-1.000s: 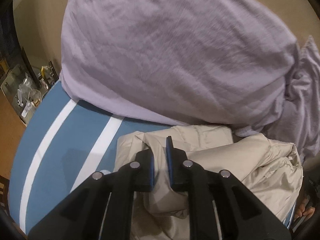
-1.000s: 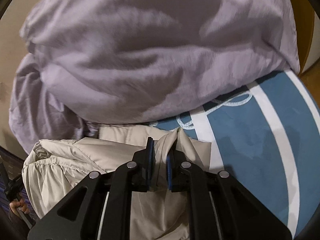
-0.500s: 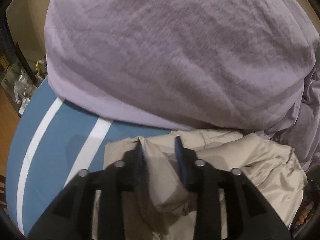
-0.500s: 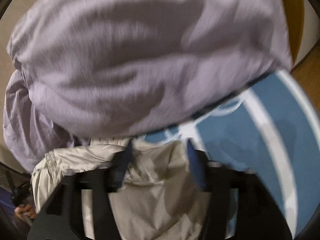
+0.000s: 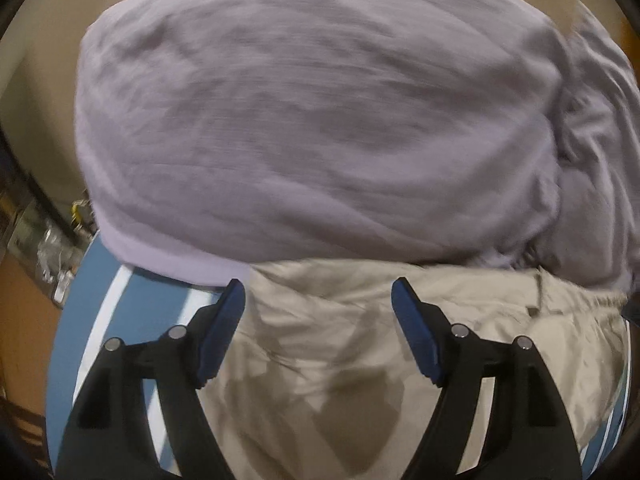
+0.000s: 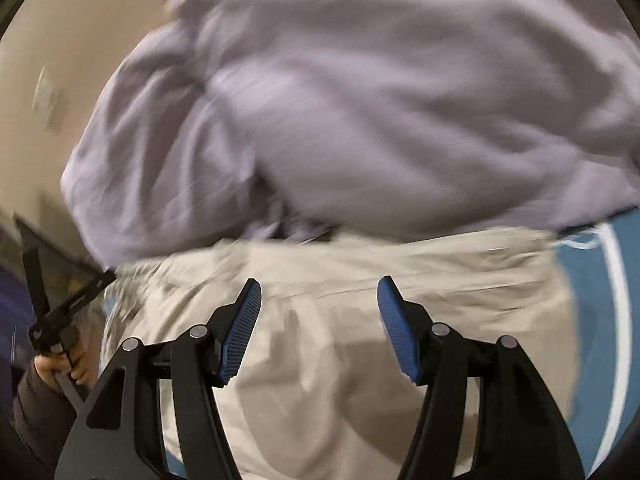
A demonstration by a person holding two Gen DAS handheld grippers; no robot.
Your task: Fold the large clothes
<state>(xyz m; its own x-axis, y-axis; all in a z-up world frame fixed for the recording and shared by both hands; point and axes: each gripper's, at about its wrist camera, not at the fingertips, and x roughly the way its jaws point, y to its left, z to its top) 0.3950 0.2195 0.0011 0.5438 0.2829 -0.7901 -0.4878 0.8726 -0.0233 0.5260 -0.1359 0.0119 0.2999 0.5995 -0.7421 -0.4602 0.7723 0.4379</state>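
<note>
A beige jacket lies folded and flat on the blue bed cover, against a big lilac pillow. It also shows in the right wrist view. My left gripper is wide open and empty, just above the jacket's left part. My right gripper is wide open and empty above the jacket's middle. The left gripper and the hand holding it show at the left edge of the right wrist view. Both views are blurred by motion.
The lilac pillow and crumpled lilac bedding fill the far side of the bed. The blue cover with white stripes shows either side of the jacket. Cluttered furniture stands beyond the bed's left edge.
Both grippers were shut on folds of the beige jacket. They have opened and let go, and the jacket now lies flat. Both views have shifted.
</note>
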